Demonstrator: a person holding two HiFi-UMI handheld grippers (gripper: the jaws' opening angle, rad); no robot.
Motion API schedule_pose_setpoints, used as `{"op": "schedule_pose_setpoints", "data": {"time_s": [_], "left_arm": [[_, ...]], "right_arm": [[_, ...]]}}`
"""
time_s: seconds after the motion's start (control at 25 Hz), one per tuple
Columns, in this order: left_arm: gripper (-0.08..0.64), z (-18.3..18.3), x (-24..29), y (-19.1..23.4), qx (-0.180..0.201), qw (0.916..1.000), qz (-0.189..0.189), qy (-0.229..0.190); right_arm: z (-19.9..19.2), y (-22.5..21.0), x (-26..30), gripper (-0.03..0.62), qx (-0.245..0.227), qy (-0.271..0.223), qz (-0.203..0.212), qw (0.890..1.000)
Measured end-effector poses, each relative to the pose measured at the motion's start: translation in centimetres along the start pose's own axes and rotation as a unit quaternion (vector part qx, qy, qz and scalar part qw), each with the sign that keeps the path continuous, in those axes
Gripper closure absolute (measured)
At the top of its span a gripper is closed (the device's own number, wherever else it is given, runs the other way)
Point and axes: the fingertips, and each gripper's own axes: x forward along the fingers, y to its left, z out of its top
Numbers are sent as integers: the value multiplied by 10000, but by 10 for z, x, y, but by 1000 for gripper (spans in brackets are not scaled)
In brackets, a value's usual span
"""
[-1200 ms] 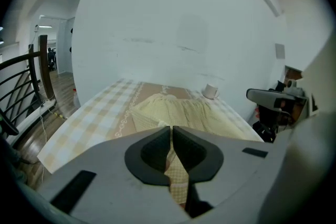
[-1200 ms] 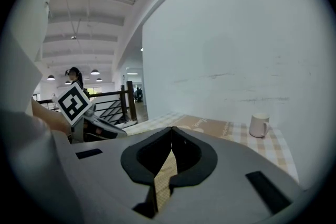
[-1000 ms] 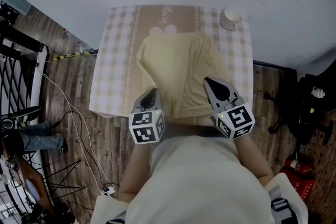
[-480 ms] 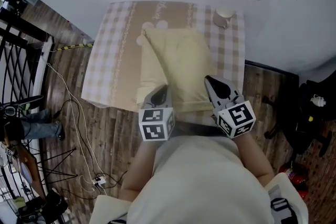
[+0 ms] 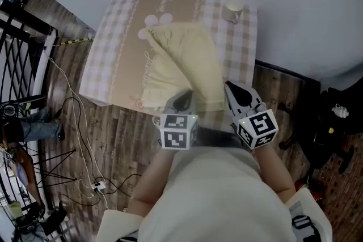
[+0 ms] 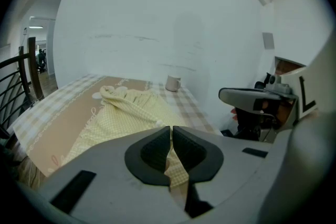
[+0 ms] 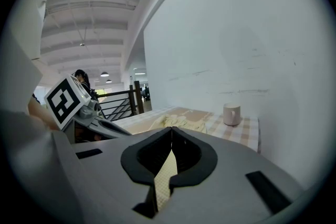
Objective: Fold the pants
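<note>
Head view: the pale yellow pants lie on the checked table, stretching from just short of the mug to the table edge farthest from the mug. A second ago they lay spread wide, with the left gripper well off to the side of the mug's line. Now it sits close beside the right gripper, both at the edge farthest from the mug. The cloth has narrowed into a long band with a slanting fold running away from the mug.

Left gripper view: the jaws are pressed together on a strip of yellow checked cloth. The rest of the pants trail toward the mug, bunched at the end nearest it.

Right gripper view: these jaws also pinch a thin edge of the same cloth, and the mug stands far beyond them, right of the heaped fabric.

Judging from this, one side has been carried across onto the other, so the lengthwise fold looks nearly made. What remains is probably to lay the doubled edge flat and let go before folding toward the mug.
</note>
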Motion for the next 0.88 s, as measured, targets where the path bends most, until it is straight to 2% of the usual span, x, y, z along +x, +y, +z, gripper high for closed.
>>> {"op": "schedule_pose_setpoints", "data": {"time_s": [0.44, 0.88], "left_arm": [[543, -24, 20, -67, 323, 9959, -691, 480], [543, -66, 41, -109, 897, 9802, -1294, 1203]], "right_arm": [[-18, -24, -24, 592, 174, 94, -246, 9995], [-26, -43, -30, 591, 253, 145, -467, 9985]]}}
